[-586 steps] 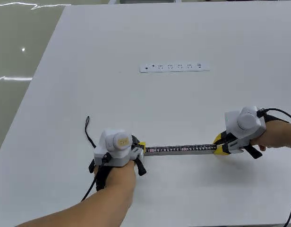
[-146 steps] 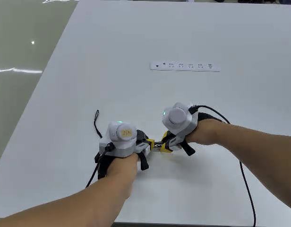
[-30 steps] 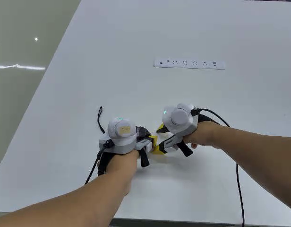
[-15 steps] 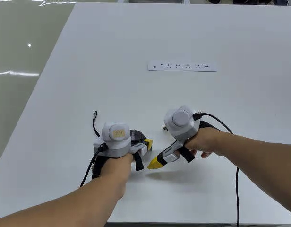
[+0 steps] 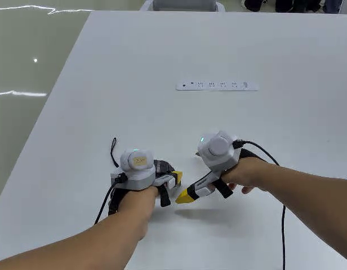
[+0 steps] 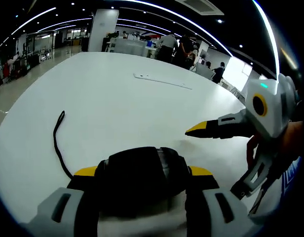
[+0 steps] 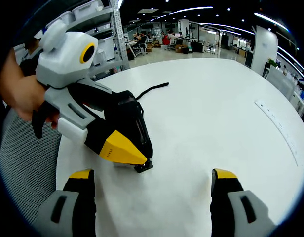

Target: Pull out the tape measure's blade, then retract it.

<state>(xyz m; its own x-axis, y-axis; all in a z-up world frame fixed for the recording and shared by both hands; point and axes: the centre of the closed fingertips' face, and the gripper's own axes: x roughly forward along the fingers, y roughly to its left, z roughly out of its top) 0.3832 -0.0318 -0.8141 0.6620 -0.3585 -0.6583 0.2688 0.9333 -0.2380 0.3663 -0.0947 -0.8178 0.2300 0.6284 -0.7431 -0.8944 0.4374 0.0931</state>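
**Tape measure wound in, clamped in the left claw; right claw wide and empty**

The tape measure [image 7: 131, 117] is a stubby black case. It sits low on the white bench [image 5: 162, 62], pinched from both sides by the yellow-tipped jaws of the left claw [image 6: 143, 171], which is closed tight against the case. The blade is wound in. Its small dark end hook [image 7: 144, 167] juts from the bottom corner of the case, just over the bench top. A thin black lanyard [image 6: 55, 138] trails from the back of the case and lies loose on the surface.

The right claw [image 7: 152, 174] has its jaws spread wide with only bare bench between them. In the left gripper view its tips hang just beside the case, close but apart from it.

In the head view the work sits towards the near-left part of the bench, and the bench's left edge runs at a slant not far beyond the lanyard. Ahead and to the right is open white surface, up to a flat white power strip [image 5: 217, 85] lying well apart across the middle. A dark cable [image 5: 284, 236] from the right claw lies on the bench beneath that forearm.

The mouth and hook of the case face the right claw, and the lanyard end faces away towards the left edge, so the blade's line runs roughly across the bench from left to right.
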